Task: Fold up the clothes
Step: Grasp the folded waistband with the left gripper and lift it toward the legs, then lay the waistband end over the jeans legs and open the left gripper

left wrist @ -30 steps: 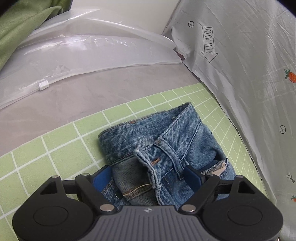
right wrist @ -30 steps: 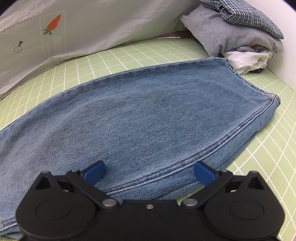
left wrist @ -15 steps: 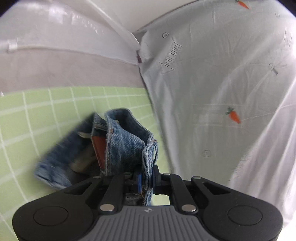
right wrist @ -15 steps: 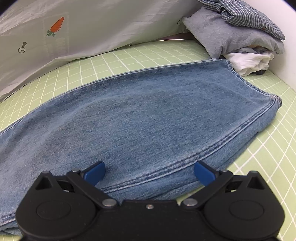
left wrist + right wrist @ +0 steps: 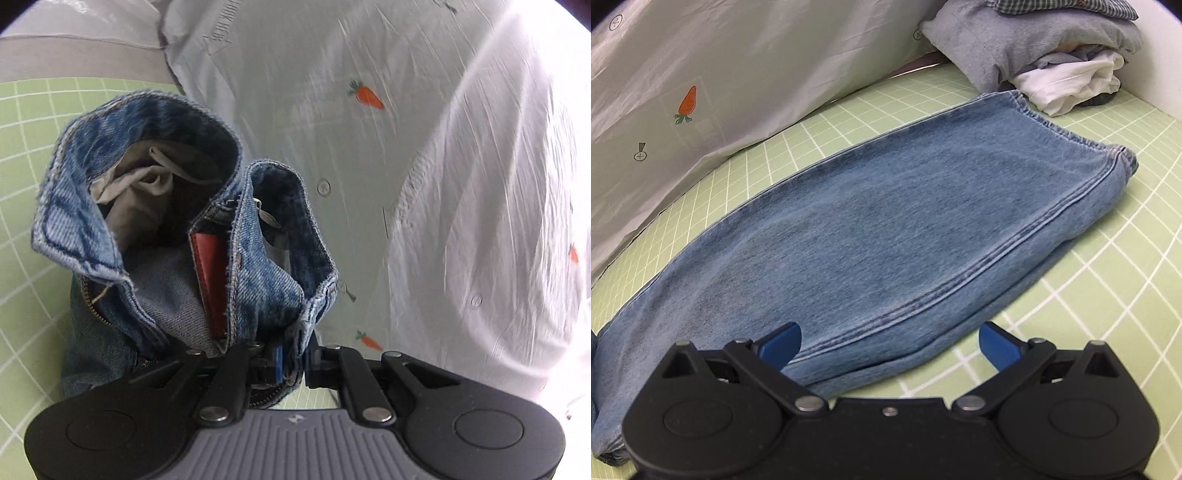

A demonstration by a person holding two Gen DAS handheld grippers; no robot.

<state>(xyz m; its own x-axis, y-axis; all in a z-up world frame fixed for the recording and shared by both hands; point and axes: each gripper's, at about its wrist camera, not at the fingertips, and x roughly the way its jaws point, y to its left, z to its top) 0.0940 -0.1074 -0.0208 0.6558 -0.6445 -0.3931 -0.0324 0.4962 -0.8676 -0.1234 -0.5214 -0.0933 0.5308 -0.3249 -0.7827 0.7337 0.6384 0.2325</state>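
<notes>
A pair of blue jeans lies on the green grid mat. In the left wrist view my left gripper (image 5: 293,363) is shut on the jeans' waistband (image 5: 258,288) and holds it lifted off the mat; the open waist shows grey pocket lining and a red label. In the right wrist view the jeans' legs (image 5: 886,229) lie flat, stacked, hem toward the far right. My right gripper (image 5: 890,343) is open, its blue fingertips (image 5: 783,338) just above the near seam edge of the legs.
A white sheet with carrot prints (image 5: 701,74) stands along the mat's far side and also shows in the left wrist view (image 5: 443,147). A pile of folded grey, checked and white clothes (image 5: 1052,55) sits at the far right corner. The green mat (image 5: 1108,295) shows on the right.
My left gripper shut on the waistband and lifted it, swinging right toward the carrot sheet. My right gripper stayed open and shifted slightly over the jeans' legs.
</notes>
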